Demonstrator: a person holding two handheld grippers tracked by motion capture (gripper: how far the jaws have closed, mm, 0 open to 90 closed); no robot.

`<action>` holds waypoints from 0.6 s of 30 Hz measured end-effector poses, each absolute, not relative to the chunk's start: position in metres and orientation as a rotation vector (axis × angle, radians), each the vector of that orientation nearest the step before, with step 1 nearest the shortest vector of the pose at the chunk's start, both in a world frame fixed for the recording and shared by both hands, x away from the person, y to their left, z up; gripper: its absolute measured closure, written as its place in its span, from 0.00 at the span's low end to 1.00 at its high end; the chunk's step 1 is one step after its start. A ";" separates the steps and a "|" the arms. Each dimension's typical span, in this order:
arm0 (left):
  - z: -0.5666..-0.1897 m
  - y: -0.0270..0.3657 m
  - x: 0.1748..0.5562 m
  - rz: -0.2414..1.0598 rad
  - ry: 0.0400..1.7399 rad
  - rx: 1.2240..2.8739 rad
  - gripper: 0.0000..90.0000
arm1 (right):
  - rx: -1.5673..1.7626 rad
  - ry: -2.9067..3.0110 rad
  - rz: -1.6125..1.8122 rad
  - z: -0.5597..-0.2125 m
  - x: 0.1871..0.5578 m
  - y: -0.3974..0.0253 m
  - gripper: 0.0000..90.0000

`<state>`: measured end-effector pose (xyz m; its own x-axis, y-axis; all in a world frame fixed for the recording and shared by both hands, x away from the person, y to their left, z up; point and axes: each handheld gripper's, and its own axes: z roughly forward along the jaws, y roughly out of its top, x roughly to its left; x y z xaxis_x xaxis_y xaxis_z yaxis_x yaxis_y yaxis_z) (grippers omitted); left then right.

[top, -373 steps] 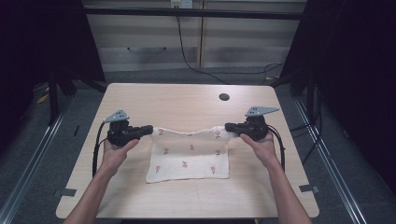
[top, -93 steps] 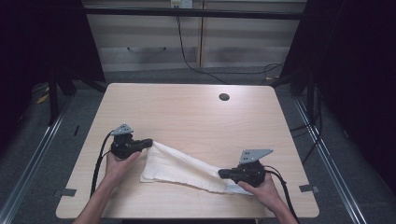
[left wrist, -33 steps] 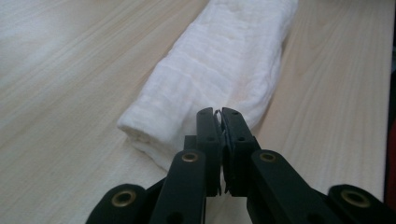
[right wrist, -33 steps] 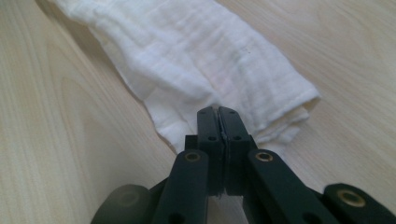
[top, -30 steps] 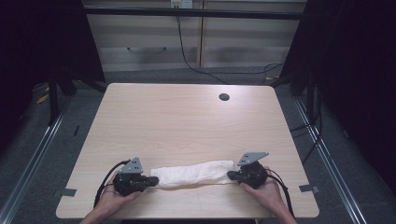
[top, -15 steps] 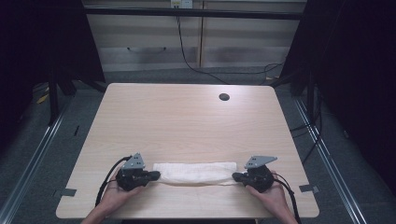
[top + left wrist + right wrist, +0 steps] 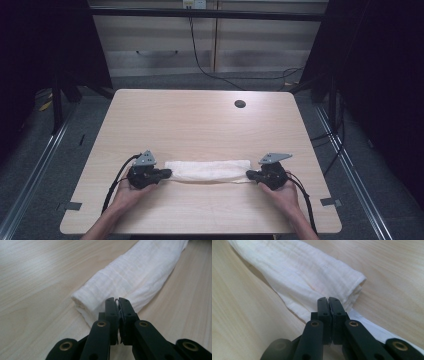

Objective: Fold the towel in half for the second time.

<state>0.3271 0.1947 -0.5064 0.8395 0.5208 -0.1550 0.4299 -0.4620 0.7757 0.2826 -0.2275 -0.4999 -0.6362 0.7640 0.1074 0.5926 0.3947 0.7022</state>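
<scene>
Cloth (image 7: 207, 170): rolled into a strip, stretched between both grippers.
Left gripper (image 7: 167, 173): jaws pinched on its near end.
Right gripper (image 7: 248, 175): clamped on the opposite end, likely keeping it taut.

In the left gripper view, the far end of the rolled white muslin cloth (image 7: 130, 280) runs off the top right corner. The left claw (image 7: 117, 300) covers the cloth's near edge, so how much fabric sits between the pressed jaws cannot be told. In the right gripper view, the cloth (image 7: 312, 277) leaves at the top left, and the right claw (image 7: 328, 299) hides the pinched edge. From the high view, both forearms are cut by the bottom edge.
</scene>
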 end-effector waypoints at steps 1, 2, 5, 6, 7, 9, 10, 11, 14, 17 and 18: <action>-0.507 0.196 0.329 0.118 0.698 2.113 0.96 | 1.201 2.413 1.065 -0.500 0.283 -0.228 0.99; -0.506 0.197 0.328 0.116 0.703 2.112 0.96 | 1.200 2.411 1.068 -0.500 0.283 -0.228 0.99; -0.503 0.197 0.325 0.122 0.707 2.114 0.90 | 1.208 2.409 1.090 -0.499 0.282 -0.228 0.96; -0.502 0.197 0.324 0.120 0.705 2.121 0.88 | 1.209 2.416 1.108 -0.499 0.281 -0.229 0.95; -0.501 0.198 0.323 0.119 0.706 2.123 0.86 | 1.198 2.422 1.132 -0.499 0.281 -0.230 0.94; -0.498 0.199 0.322 0.114 0.718 2.115 0.80 | 1.211 2.408 1.155 -0.496 0.279 -0.232 0.89; -0.497 0.200 0.320 0.108 0.716 2.114 0.76 | 1.205 2.409 1.175 -0.495 0.279 -0.233 0.87; -0.495 0.201 0.319 0.116 0.721 2.115 0.74 | 1.220 2.407 1.198 -0.494 0.277 -0.234 0.85; -0.489 0.206 0.314 0.104 0.735 2.101 0.63 | 1.207 2.385 1.245 -0.487 0.271 -0.238 0.81; -0.482 0.213 0.310 0.091 0.745 2.073 0.58 | 1.212 2.345 1.280 -0.479 0.264 -0.242 0.74; -0.480 0.215 0.309 0.089 0.750 2.067 0.54 | 1.211 2.335 1.290 -0.476 0.262 -0.244 0.72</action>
